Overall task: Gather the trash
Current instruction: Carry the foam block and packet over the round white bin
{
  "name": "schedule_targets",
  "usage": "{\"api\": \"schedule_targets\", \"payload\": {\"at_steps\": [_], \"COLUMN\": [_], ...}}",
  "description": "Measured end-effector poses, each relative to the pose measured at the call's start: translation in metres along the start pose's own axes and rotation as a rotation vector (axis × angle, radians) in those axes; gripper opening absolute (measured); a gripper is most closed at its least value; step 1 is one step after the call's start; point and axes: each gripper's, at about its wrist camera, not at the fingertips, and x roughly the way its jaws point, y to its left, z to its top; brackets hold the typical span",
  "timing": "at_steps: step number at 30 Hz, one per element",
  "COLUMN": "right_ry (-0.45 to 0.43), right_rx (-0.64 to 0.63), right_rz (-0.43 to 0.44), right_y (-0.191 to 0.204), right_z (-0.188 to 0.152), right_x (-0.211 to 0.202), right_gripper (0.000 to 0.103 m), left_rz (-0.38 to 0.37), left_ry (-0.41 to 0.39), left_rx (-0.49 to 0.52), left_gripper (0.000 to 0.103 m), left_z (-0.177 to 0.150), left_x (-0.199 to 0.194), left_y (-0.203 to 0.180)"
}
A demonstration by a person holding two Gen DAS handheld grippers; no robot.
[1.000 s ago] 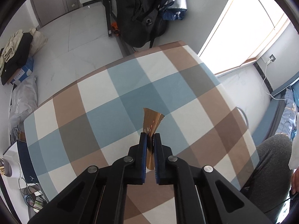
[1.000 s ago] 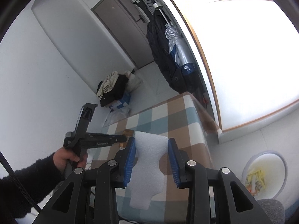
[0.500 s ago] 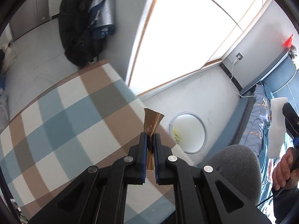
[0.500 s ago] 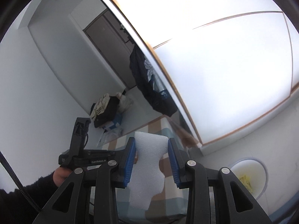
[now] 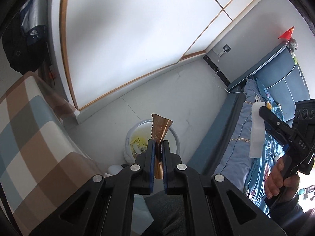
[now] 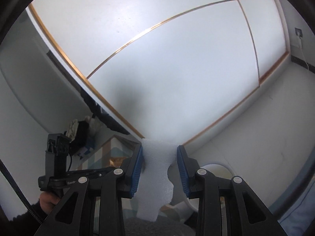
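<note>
My left gripper (image 5: 157,143) is shut on a gold wrapper (image 5: 159,128) with a zigzag edge, held in the air in front of a white trash bin (image 5: 175,135) on the floor that has yellow scraps inside. My right gripper (image 6: 159,152) is shut on a white foam piece (image 6: 156,169), which hangs down between the blue pads. In the left wrist view that foam piece (image 5: 256,129) and the right gripper (image 5: 264,111) show at the right edge, held by a hand. The bin's rim (image 6: 214,166) peeks out behind the right fingers.
A table with a checked cloth (image 5: 29,137) lies to the left. A bed with blue bedding (image 5: 242,137) runs along the right. A large window (image 5: 128,29) fills the wall behind the bin. A grey-clad knee (image 5: 165,212) sits below the left gripper.
Both grippers have swung away from the checked table toward the window and the bin on the floor. The wrapper and the foam stay clamped as before.
</note>
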Motion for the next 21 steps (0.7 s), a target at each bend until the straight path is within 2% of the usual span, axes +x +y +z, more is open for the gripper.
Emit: {"api": "schedule_targets", "payload": {"at_steps": [4,10,21], "right_ry": [0.05,0.14,0.275], "right_rx": [0.057,0.125,0.198], "right_rz": [-0.051,-0.082,-0.1], "right_y": [-0.034,-0.073,-0.108], "right_z": [-0.009,-0.028,-0.059], "right_x": [0.021,0.058,0.119], "right_gripper": [0.033,0.034,0.035], "left_rz": [-0.004,-0.028,-0.025], "left_ry": [0.044,0.108,0.213], "left_rx": [-0.011,-0.008,-0.019], "left_gripper": [0.003,0.003,0.003], "left_z": [0.002,0.004,0.007], "left_x": [0.025,0.053,0.096], "left_y": [-0.005,-0.014,-0.012]}}
